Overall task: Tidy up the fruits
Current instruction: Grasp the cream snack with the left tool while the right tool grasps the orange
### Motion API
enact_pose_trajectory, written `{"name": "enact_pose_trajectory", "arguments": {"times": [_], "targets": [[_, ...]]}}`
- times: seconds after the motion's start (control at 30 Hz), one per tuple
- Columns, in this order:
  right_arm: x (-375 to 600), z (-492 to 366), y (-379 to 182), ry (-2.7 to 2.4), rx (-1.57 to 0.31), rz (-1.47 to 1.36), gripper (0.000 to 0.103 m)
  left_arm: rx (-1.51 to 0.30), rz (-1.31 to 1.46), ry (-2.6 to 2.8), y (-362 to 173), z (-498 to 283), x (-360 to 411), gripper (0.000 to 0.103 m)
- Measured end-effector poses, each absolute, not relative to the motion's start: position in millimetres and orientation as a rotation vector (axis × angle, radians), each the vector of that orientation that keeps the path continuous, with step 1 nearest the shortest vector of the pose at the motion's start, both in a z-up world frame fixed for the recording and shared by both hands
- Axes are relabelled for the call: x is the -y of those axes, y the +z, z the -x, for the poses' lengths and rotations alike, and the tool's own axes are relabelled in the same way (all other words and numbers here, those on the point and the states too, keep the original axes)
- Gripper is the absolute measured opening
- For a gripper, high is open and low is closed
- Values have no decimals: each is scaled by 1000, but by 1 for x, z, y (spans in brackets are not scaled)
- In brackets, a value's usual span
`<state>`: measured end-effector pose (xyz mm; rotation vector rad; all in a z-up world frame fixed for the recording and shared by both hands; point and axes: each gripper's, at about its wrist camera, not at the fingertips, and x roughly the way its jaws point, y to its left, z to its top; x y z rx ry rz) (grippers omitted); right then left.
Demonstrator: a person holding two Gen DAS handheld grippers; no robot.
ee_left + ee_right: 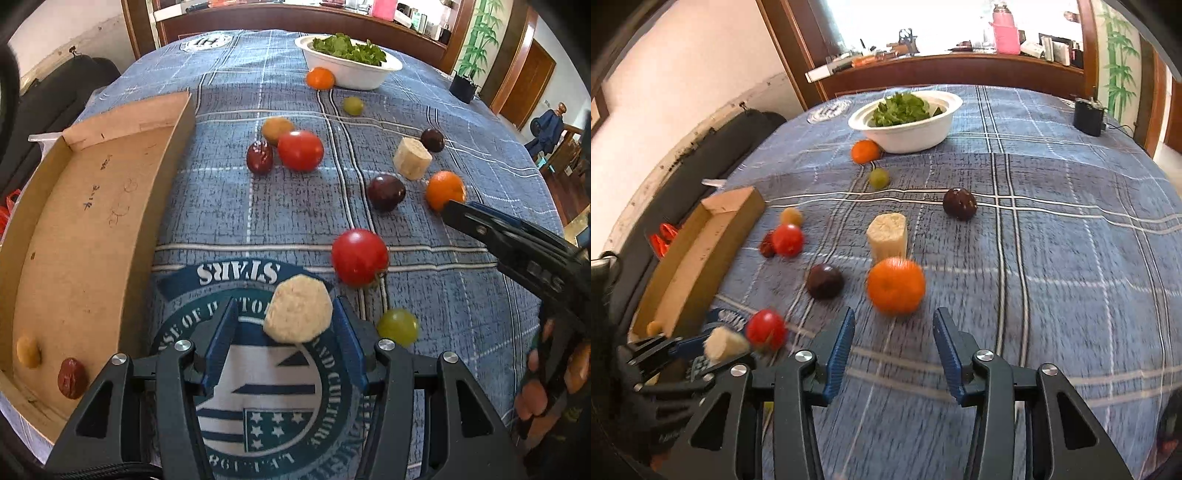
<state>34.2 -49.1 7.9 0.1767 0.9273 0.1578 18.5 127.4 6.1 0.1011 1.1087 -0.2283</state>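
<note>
- Between the left tool's (pixel 284 325) blue pads: a pale banana piece (pixel 298 309), gripped, over the blue checked cloth (pixel 221 206) on the surface.
- Cardboard tray (pixel 85 221) at 9 o'clock of that tool; inside its near end a red date (pixel 72 377) and a small yellow fruit (pixel 27 350), close together.
- Red tomato (pixel 360 255) at 1 o'clock of the held piece, green grape (pixel 398 327) at 3 o'clock, both on the cloth.
- Right tool (pixel 894 328): jaws partly apart, nothing between them. Orange (pixel 896 285) sits at 12 o'clock just past the tips, not touched. Picture is motion-blurred.
- Second banana piece (pixel 887 235) stands upright right behind the orange; dark plum (pixel 825 281) at its 9 o'clock, another plum (pixel 959 204) further off at 1 o'clock.
- Far end at 12 o'clock: white bowl (pixel 923 136) with greens, a second orange (pixel 865 151) against its side, a grape (pixel 878 177) near.
</note>
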Motion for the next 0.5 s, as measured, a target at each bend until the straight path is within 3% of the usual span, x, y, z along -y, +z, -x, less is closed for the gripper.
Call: {"name": "enact_pose_trajectory", "arguments": {"times": [0.07,0.2,0.5], "targets": [[46,-44,3,152,-937,-158,42,-1093,-101,-225,5,-21,-127,50],[43,-53,-1,141,-930,-128,37,-1074,-85,-237,7,-22,-128,27],[35,-18,23,196,-884,-172,36,-1021,-84,-198,29,-8,-140,27]]}}
